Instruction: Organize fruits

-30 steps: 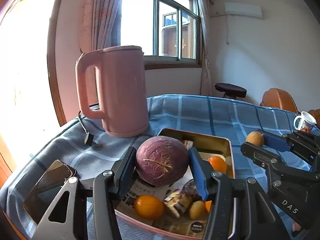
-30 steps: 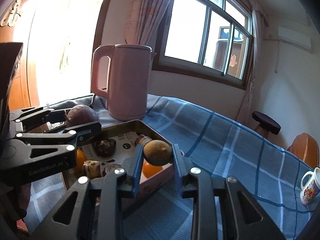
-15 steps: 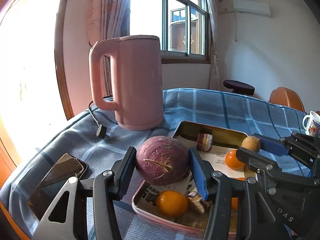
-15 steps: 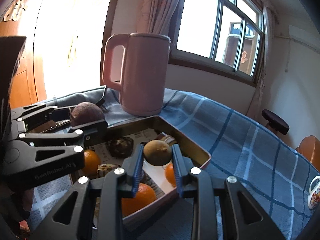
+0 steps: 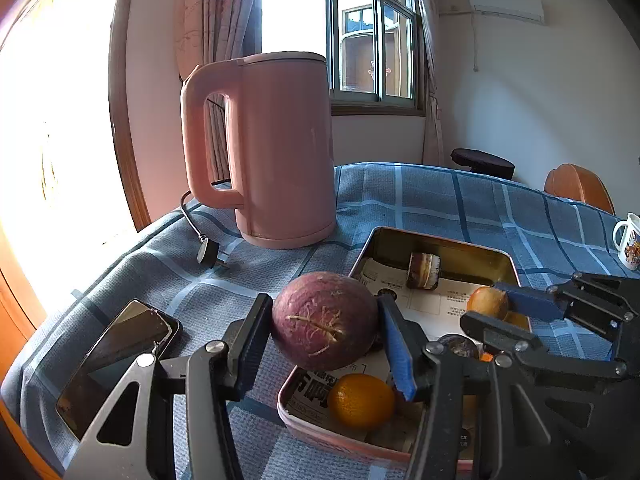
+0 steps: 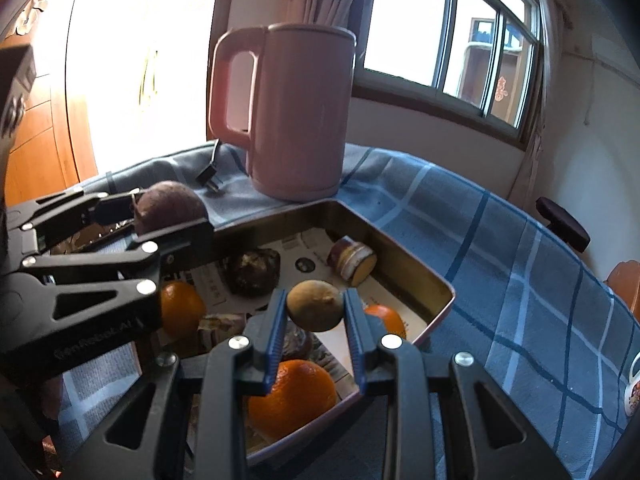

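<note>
My left gripper (image 5: pixel 325 312) is shut on a round purple fruit (image 5: pixel 320 328), held above the near left edge of a metal tray (image 5: pixel 440 240). In the right wrist view that left gripper (image 6: pixel 168 218) and the purple fruit (image 6: pixel 170 202) show at the left. My right gripper (image 6: pixel 315 304) is shut on a small brown-yellow fruit (image 6: pixel 314 314) above the tray (image 6: pixel 404 256); the left wrist view shows the right gripper (image 5: pixel 485 307) too. The paper-lined tray holds oranges (image 6: pixel 182 308) (image 6: pixel 292 396) (image 5: pixel 360 400), a dark lump (image 6: pixel 252 266) and a cut roll (image 6: pixel 352 260).
A tall pink kettle (image 5: pixel 276 148) stands behind the tray on the blue checked cloth, its plug (image 5: pixel 208 252) lying beside it. A phone (image 5: pixel 116 360) lies at the near left. A mug (image 5: pixel 628 240) stands far right. A stool and a chair are beyond the table.
Both grippers have sunk and advanced. The purple fruit has shifted from over the tray's middle towards its left edge. The brown fruit now hangs over the tray's inside. Both grips are unchanged.
</note>
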{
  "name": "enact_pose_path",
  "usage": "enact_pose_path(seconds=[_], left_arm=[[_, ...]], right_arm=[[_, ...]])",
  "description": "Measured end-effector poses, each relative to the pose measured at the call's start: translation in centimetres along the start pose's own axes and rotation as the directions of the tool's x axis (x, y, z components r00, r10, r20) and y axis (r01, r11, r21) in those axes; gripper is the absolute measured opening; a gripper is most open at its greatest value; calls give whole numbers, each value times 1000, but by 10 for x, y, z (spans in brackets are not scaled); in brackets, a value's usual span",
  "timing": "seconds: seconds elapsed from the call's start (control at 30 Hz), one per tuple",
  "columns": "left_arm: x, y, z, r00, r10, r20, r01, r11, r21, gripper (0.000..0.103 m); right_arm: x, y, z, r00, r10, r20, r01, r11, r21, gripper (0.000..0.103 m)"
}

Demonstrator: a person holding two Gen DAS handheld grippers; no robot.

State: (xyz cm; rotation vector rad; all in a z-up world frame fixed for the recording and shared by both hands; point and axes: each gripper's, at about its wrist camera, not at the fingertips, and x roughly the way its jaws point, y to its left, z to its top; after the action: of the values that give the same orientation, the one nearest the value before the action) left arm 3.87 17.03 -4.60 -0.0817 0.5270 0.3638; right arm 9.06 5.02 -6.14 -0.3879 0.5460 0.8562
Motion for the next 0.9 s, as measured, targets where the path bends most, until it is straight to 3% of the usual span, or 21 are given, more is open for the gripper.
enact_pose_path(seconds=[0.2,0.33,0.63,0.9], left_arm=[[2,-7,-1,1000,-22,-18,22,1000,21,55],[2,-15,-3,999,-44,-23,45,998,42,55],[-23,-13,7,997,-44,67,42,999,23,68],[-43,-14,12,992,-59,114,58,998,16,72]], right_arm=[[7,0,-5,999,17,-40,-17,1000,0,33],[8,1,-7,999,18,-45,-18,1000,1,63],[-9,-4,-8,1000,-2,-12,2,1000,24,69],[-43,-23,-19,997,-77,18,76,995,63,75]])
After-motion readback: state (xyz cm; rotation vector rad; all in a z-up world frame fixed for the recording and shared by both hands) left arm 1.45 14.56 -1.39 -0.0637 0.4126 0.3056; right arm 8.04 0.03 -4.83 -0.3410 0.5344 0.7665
